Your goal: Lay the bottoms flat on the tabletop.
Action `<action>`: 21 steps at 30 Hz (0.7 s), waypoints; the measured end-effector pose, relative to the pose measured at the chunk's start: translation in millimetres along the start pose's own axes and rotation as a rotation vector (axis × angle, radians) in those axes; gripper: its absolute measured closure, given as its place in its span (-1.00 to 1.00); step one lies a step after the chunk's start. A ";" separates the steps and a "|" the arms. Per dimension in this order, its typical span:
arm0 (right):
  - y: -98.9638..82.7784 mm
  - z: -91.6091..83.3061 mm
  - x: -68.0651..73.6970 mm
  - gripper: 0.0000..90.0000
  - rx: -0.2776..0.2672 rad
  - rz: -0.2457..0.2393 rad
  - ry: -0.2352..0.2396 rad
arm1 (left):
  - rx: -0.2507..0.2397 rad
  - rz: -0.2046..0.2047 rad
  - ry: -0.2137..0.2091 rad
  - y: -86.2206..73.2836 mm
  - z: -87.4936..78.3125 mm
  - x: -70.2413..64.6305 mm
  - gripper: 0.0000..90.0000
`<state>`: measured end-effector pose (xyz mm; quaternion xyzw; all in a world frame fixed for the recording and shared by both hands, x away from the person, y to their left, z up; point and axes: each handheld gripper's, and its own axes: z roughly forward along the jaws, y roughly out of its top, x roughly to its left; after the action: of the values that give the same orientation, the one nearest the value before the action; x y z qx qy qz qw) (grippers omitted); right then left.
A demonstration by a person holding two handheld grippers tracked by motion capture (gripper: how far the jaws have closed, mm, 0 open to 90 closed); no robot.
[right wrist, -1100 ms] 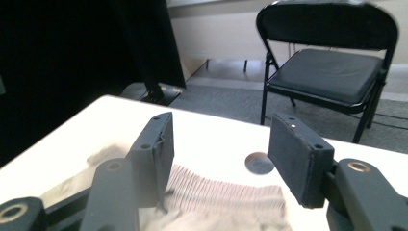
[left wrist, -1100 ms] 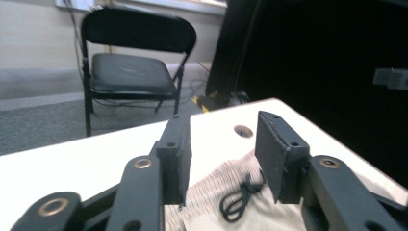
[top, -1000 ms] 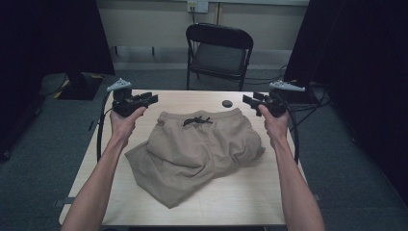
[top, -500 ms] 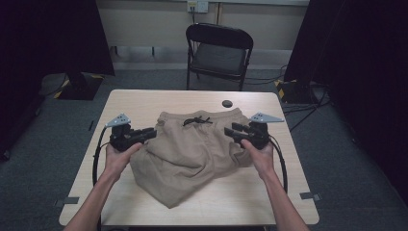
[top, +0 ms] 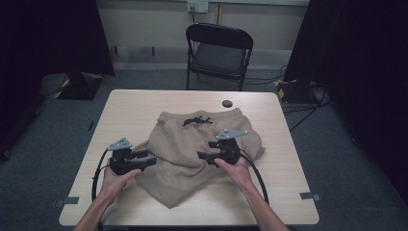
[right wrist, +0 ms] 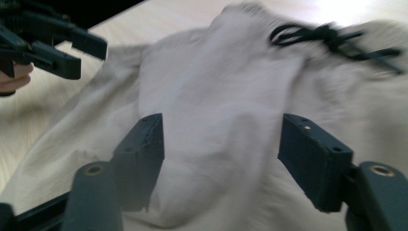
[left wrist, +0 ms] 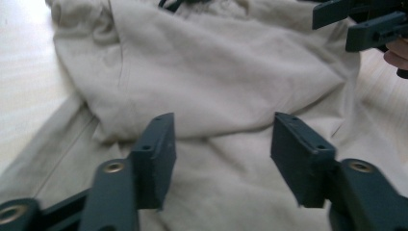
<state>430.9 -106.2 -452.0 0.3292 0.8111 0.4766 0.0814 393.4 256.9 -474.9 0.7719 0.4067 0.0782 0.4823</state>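
High view: dim room, dark at left and right sides, desk (top: 144, 103) evenly lit from above, sharp, soft shadows. Left gripper view: bright, glare on far desk corner, mild softness. Right gripper view: motion-blurred cloth (right wrist: 231, 120), washed-out highlights far right.

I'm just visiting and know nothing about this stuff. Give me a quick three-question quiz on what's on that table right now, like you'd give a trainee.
1. True or false: the left gripper is clamped on the shorts.
2. What colour is the drawstring at the waistband? A) white B) black C) red
3. Fill in: beyond the table stands a folding ____.

Key:
1. False. Both it and the right gripper have just been opening; the jaws stand apart over the cloth, pressing on nothing.
2. B.
3. chair.
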 end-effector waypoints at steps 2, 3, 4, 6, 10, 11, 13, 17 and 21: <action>-2.4 15.4 2.8 -0.37 0.013 0.006 0.018 | 0.030 0.003 0.011 -5.0 2.4 1.4 -0.24; -3.5 20.5 3.8 -0.40 0.024 0.007 0.023 | 0.031 0.004 0.016 -7.6 3.0 1.2 -0.26; -3.5 20.5 3.8 -0.40 0.024 0.007 0.023 | 0.049 0.006 0.018 -9.4 4.0 1.5 -0.26; -6.2 30.0 6.3 -0.42 0.040 0.002 0.027 | 0.066 0.006 0.031 -14.0 6.7 2.6 -0.33; -11.2 46.8 11.4 -0.40 0.090 -0.031 0.005 | 0.113 0.034 0.047 -19.0 12.5 2.2 -0.31; -12.1 49.2 11.8 -0.34 0.102 -0.033 -0.003 | 0.100 0.041 0.058 -20.5 13.2 0.7 -0.30; -17.1 56.3 9.5 -0.03 0.137 -0.051 -0.038 | 0.097 0.051 0.060 -21.7 13.5 -1.1 -0.23; -19.1 57.1 6.6 0.40 0.125 -0.053 -0.058 | 0.098 0.098 0.082 -24.2 12.5 -4.9 -0.08; -17.9 54.1 -1.4 0.88 0.105 -0.020 -0.061 | 0.100 0.129 0.103 -25.3 11.5 -6.8 0.29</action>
<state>448.0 -74.1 -495.8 0.3393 0.8354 0.4223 0.0934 380.8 249.4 -499.5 0.8146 0.3840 0.1282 0.4154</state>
